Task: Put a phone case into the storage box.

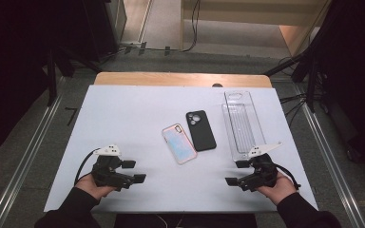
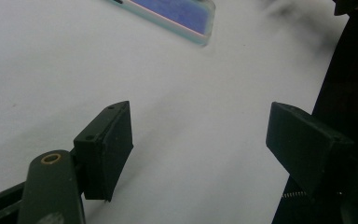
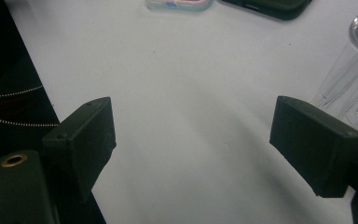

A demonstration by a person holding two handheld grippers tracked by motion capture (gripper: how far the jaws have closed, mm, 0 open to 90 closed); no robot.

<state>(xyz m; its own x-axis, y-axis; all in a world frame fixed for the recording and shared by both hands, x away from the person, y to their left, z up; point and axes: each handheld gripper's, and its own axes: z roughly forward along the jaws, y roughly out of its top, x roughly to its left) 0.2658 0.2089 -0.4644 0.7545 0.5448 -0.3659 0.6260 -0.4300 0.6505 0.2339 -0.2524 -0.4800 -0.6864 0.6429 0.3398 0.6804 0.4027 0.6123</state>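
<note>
Tabletop (image 1: 123, 123) count: one pink-edged phone (image 1: 179, 143), one black phone case (image 1: 200, 130) just right of it, one clear plastic tray (image 1: 241, 124) farther right. No legible writing. Left gripper (image 1: 134, 171) and right gripper (image 1: 235, 173), below the phone: jaws apart, empty.

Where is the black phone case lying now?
In the high view, the black phone case lies mid-table, between the pink-rimmed phone on its left and the clear plastic tray on its right.
</note>
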